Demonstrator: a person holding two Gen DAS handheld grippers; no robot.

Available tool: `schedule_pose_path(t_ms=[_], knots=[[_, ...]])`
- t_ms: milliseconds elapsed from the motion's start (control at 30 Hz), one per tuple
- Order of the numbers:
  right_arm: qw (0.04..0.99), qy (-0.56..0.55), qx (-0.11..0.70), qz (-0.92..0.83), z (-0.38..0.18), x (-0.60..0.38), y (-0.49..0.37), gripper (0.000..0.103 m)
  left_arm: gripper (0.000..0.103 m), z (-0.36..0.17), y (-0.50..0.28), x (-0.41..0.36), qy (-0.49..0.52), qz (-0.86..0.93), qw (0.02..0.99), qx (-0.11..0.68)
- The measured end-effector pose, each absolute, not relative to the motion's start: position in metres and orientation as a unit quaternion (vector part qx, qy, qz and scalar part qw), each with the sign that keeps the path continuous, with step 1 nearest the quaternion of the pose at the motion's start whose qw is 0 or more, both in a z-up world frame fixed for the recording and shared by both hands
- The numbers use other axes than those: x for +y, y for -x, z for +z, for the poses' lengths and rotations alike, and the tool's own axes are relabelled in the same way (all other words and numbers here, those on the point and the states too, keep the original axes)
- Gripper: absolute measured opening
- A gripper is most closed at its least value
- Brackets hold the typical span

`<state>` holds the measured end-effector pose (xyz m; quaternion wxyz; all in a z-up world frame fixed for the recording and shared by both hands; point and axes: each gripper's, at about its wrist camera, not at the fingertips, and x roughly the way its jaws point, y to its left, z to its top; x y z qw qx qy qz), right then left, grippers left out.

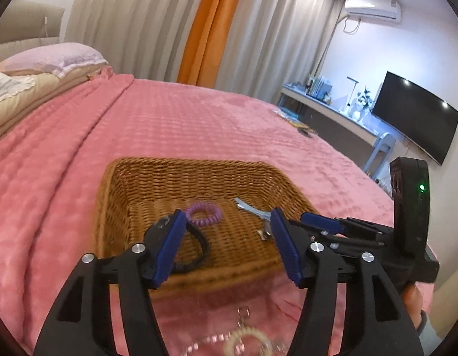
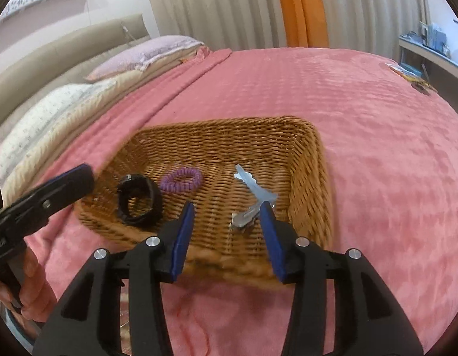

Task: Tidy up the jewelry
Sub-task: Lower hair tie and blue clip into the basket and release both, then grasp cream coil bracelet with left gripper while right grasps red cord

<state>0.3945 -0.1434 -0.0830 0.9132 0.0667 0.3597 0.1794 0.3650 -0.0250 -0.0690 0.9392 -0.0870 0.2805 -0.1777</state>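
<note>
A wicker basket (image 1: pixel 140 175) (image 2: pixel 314 154) sits on the pink bed. Inside lie a purple spiral hair tie (image 1: pixel 203 214) (image 2: pixel 181 180), a black band (image 1: pixel 199 249) (image 2: pixel 139 203) and light blue and silver hair clips (image 1: pixel 252 209) (image 2: pixel 252 185). My left gripper (image 1: pixel 226 222) is open and empty above the basket's near edge; it also shows at the left in the right wrist view (image 2: pixel 77 181). My right gripper (image 2: pixel 229 207) is open and empty over the basket's near edge, by the silver clip; it shows in the left wrist view (image 1: pixel 320 222). A cream spiral hair tie (image 1: pixel 246 341) and a chain (image 1: pixel 205 344) lie on the blanket in front of the basket.
The pink blanket (image 1: pixel 169 124) covers the bed. Pillows (image 1: pixel 51 59) and a headboard lie at the far left. Curtains hang behind. A desk with a monitor (image 1: pixel 415 115) stands at the right. Small items (image 2: pixel 412 77) lie at the bed's far right edge.
</note>
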Motion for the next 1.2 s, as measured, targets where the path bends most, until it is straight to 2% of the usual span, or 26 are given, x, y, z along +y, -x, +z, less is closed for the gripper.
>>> schedule_pose_path(t_ms=[233,533,733,933,1200], knots=[[0.915,-0.073,0.352,0.186,-0.079,-0.148,-0.334,0.043,0.058,-0.063,-0.297,-0.015,0.098,-0.185,0.94,0.27],[0.904,-0.072,0.376,0.189,-0.106,-0.145,-0.272,0.043,0.058,-0.092,-0.257,-0.003,0.135,-0.18,0.927,0.3],[0.893,-0.063,0.4,0.195,-0.127,-0.137,-0.249,0.043,0.058,-0.113,-0.252,-0.004,0.143,-0.172,0.919,0.326],[0.897,-0.036,0.405,0.172,-0.137,-0.129,-0.243,0.042,0.052,-0.13,-0.268,0.0,0.163,-0.171,0.904,0.356],[0.895,-0.03,0.415,0.158,-0.144,-0.128,-0.248,0.043,0.051,-0.141,-0.294,-0.018,0.132,-0.16,0.893,0.4]])
